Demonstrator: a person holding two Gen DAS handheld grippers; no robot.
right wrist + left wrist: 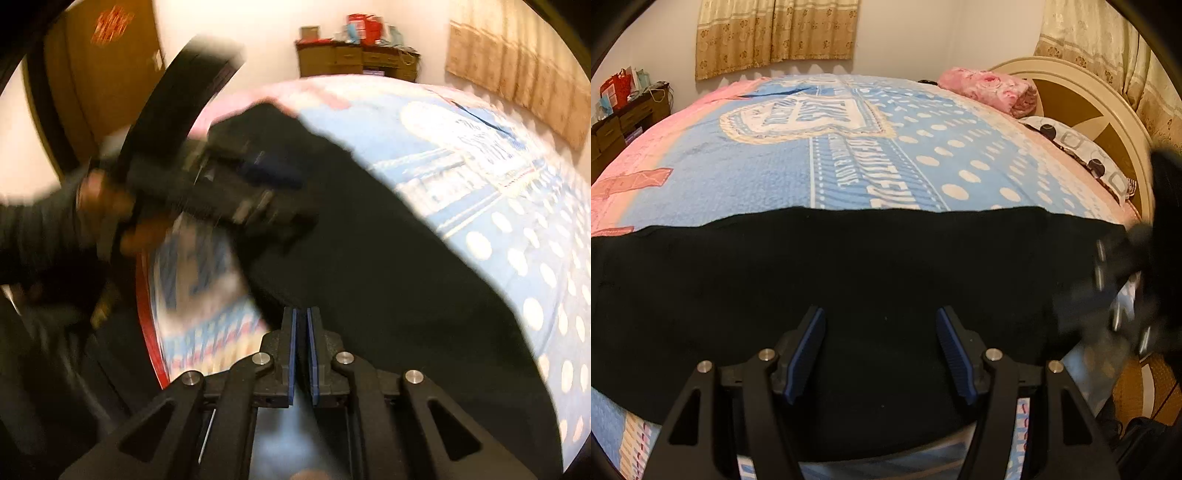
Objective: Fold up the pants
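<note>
Black pants (849, 280) lie spread flat across the near edge of the bed's blue blanket (768, 173).

The left gripper (881, 350) hovers over the pants with its jaws spread wide, grasping nothing. The right gripper (302, 339) has its pads pressed nearly together at the pants' near edge; whether cloth sits between them cannot be told.

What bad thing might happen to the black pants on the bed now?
The pants lie near the edge of the bed, so a pull might drag them off. The left gripper hangs open above the cloth and might pinch only one layer. The right gripper is nearly shut at the pants' edge; whether it holds cloth is unclear, so it may slip.
</note>
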